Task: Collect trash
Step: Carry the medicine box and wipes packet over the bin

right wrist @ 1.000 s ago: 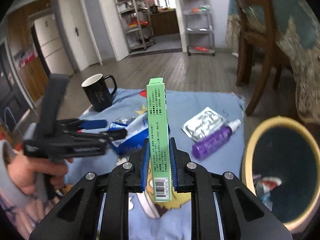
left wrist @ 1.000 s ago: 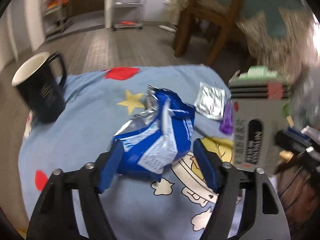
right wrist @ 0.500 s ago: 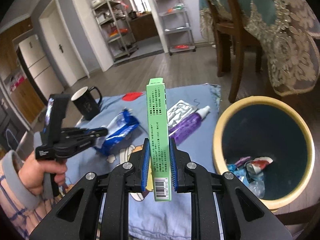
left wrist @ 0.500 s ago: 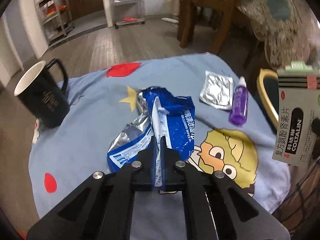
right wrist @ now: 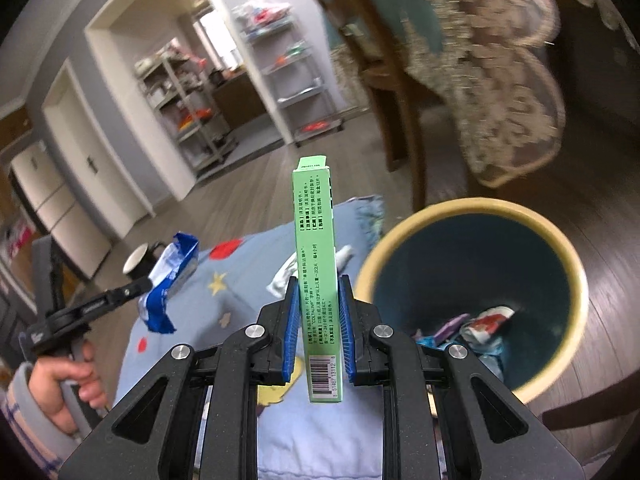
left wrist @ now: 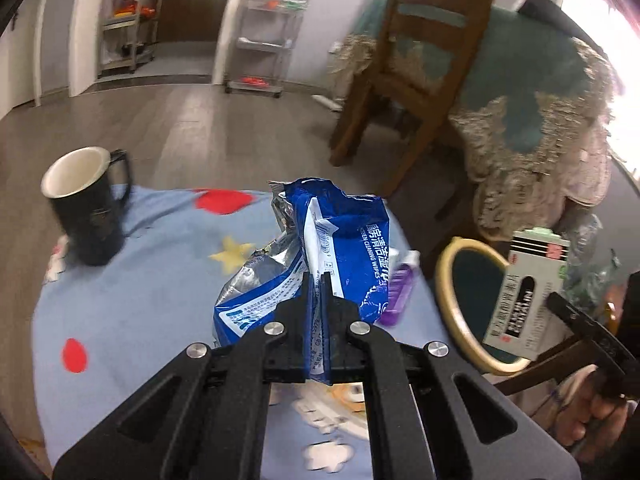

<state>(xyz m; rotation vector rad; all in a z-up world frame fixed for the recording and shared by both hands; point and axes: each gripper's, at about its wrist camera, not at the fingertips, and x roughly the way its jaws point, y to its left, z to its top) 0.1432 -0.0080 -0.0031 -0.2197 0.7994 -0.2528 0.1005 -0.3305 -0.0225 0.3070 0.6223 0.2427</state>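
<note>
My left gripper is shut on a crumpled blue wipes packet and holds it above the blue cartoon cloth. From the right wrist view the same packet hangs off the cloth in the left gripper. A green medicine box stands upright between the blue pads of my right gripper, which is shut on it, beside a round bin with a yellow rim. The box also shows at the right of the left wrist view, by the bin.
A black mug stands on the cloth's far left. A purple bottle lies near the cloth's right edge. The bin holds several wrappers. A wooden chair and a draped table stand behind. A person's hand grips the left handle.
My left gripper closed on the wipes packet and lifted it off the cloth. The right gripper carried the green box rightward toward the bin and rolled.
</note>
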